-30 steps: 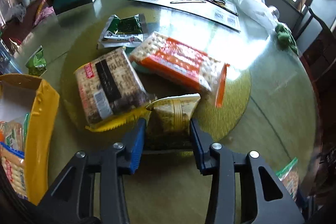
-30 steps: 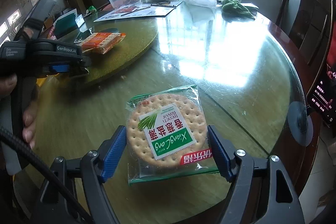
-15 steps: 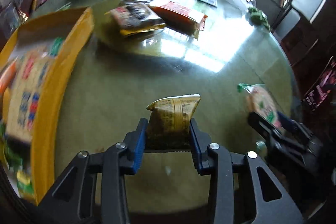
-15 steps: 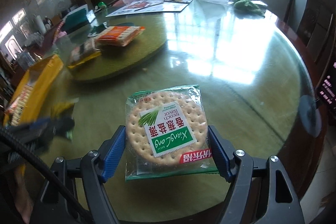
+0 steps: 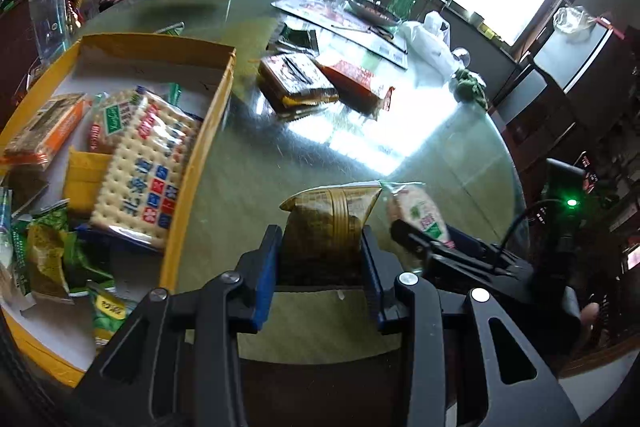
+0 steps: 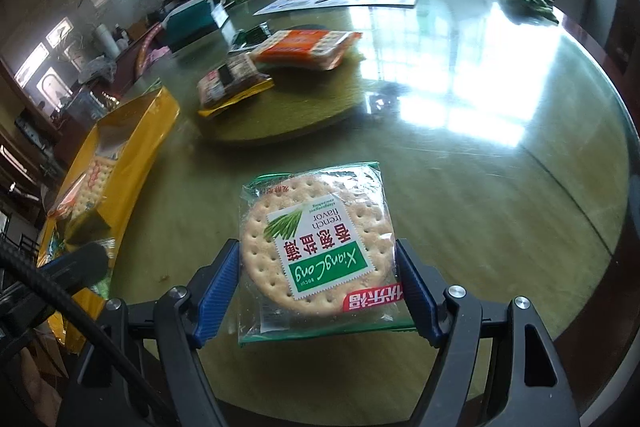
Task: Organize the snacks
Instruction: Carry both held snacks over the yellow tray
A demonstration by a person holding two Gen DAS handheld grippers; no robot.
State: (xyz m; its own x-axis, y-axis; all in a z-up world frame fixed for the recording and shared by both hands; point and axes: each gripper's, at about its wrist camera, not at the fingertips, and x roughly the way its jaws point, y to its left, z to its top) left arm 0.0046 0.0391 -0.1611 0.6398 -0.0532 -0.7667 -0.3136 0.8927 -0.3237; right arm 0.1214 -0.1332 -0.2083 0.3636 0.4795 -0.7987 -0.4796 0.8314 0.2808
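Pinching a small olive-gold packet point(image 5: 328, 223), the left gripper point(image 5: 320, 259) is narrowly set; the right gripper point(image 6: 318, 287) is clamping a round cracker pack point(image 6: 316, 247), jaws wide.

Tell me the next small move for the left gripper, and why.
Probably swing the left gripper sideways over the yellow box. Its fingers already clamp the olive snack packet above bare table, and the box beside it holds the other snacks.
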